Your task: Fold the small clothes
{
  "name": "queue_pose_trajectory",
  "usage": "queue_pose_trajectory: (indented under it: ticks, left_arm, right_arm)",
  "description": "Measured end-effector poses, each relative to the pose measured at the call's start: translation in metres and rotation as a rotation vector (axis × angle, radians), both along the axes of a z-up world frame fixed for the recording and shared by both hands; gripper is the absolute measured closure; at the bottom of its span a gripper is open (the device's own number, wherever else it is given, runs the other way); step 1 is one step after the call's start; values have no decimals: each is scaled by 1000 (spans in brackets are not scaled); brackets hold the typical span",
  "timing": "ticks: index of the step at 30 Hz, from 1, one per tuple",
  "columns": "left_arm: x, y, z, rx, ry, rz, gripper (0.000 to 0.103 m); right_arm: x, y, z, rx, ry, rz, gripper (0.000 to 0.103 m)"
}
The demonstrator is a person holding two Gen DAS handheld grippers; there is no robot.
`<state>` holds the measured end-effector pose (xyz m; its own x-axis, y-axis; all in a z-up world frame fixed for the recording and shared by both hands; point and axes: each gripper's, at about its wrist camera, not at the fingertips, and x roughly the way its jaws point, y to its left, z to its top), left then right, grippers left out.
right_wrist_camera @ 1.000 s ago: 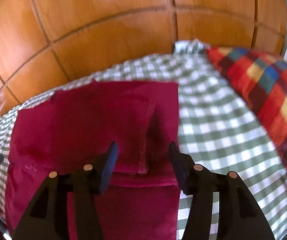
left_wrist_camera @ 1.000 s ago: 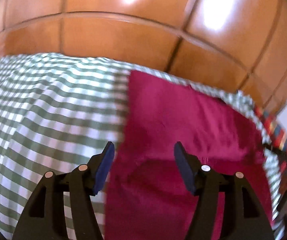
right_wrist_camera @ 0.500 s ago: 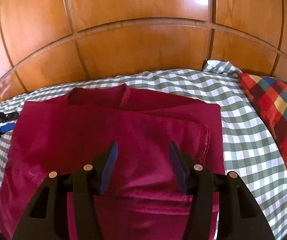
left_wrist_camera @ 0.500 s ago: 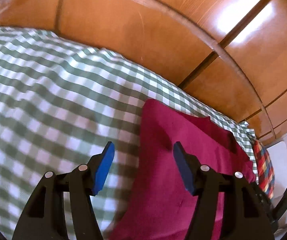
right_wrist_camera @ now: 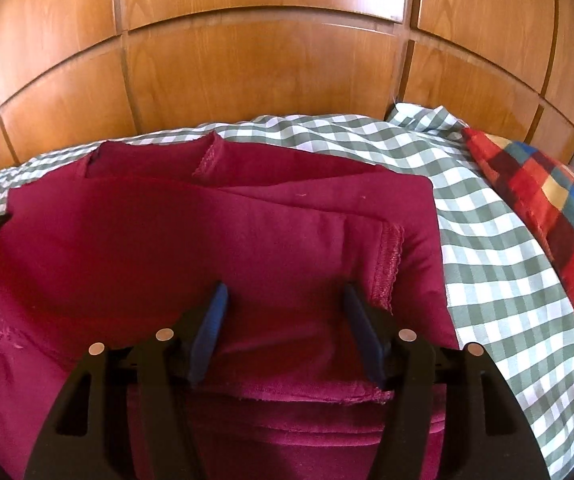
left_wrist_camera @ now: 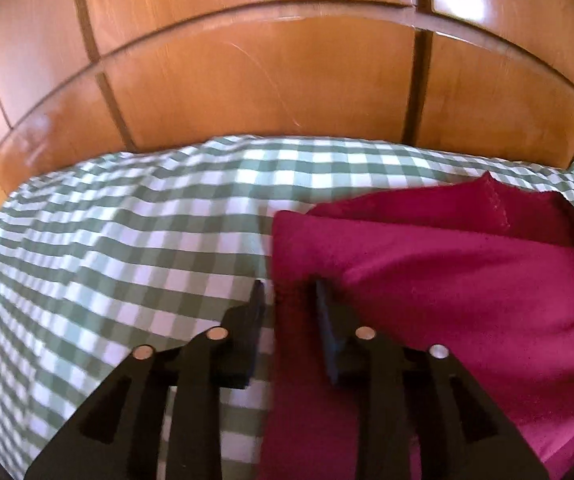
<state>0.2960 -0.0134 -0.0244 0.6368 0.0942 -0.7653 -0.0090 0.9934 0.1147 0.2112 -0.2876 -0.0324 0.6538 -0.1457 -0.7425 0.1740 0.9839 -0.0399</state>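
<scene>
My left jaws: my left gripper (left_wrist_camera: 289, 294) has just been closing and now stands narrow, astride the left edge of the crimson garment (left_wrist_camera: 447, 288). One finger is over the check sheet, the other over the cloth. The view is blurred, so I cannot tell whether my pads are pressing the fabric yet.

My right jaws: my right gripper (right_wrist_camera: 285, 296) has just been opening a little and stands apart over the garment (right_wrist_camera: 207, 248), released. Cloth lies under the gap, but neither pad is pinching it.

Between my right fingers: flat crimson fabric, with a hemmed edge (right_wrist_camera: 389, 268) running just beside my right-hand finger.

The garment: spread in folded layers on the bed. A second hem (right_wrist_camera: 207, 160) shows at its far edge, and a lower layer sticks out beneath my right gripper.

Bed cover: the green-and-white check sheet (left_wrist_camera: 135, 240) lies under the garment, wide and bare to its left and in a narrower strip to its right.

Right of the garment: a plaid pillow (right_wrist_camera: 547, 216) in red, blue and yellow rests on the sheet, apart from the cloth.

Left edge of my right view: a dark tip of my other gripper touches the garment's side.

Behind the bed: glossy wooden panels (right_wrist_camera: 263, 64) with dark seams.
</scene>
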Motion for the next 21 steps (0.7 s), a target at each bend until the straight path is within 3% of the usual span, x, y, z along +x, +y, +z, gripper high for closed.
queue_pose_trajectory:
  ticks: [3, 6, 9, 12, 16, 21]
  left_arm:
    - [-26, 8, 22, -33, -44, -2, 74]
    - [-62, 2, 31, -100, -61, -102, 74]
    - [-81, -10, 19, -63, -39, -162, 73]
    - [-88, -21, 1, 15, -32, -160, 72]
    - [-90, -25, 1, 45, -44, -151, 71]
    - [-88, -21, 1, 24, -45, -148, 71]
  right_arm:
    - [0, 0, 0, 1, -2, -1, 43]
    - [1, 1, 0, -2, -2, -1, 43]
    - [1, 0, 0, -4, -2, -2, 43]
    - [1, 0, 0, -2, -3, -1, 43]
    - [1, 0, 0, 0, -4, -1, 43]
    - [1, 0, -1, 0, -4, -2, 43]
